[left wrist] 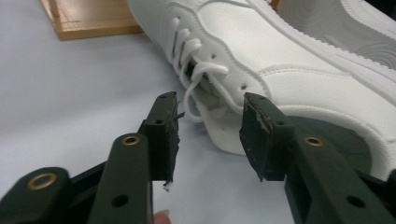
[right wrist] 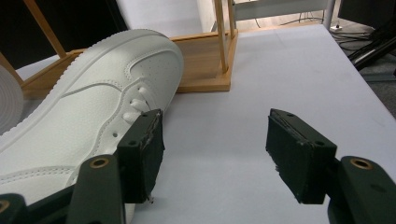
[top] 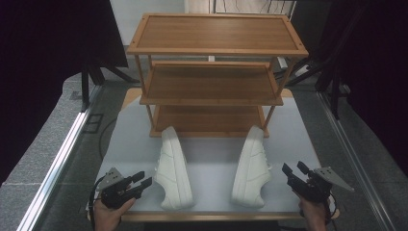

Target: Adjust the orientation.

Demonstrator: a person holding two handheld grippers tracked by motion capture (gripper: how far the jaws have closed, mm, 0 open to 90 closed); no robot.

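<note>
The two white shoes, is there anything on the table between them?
No. In the high view, only bare grey tabletop lies between the left white sneaker and the right white sneaker.

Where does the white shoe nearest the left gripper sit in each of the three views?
High view: left shoe, lower centre-left on the table, on its side.
Left gripper view: upper right, laces toward the jaws.
Right gripper view: a sliver of its sole at the left edge.
Shared landmark: wooden rack.

left shoe [left wrist: 280, 60] toe, heel: cut off by edges | right shoe [right wrist: 88, 107] heel: cut off
</note>
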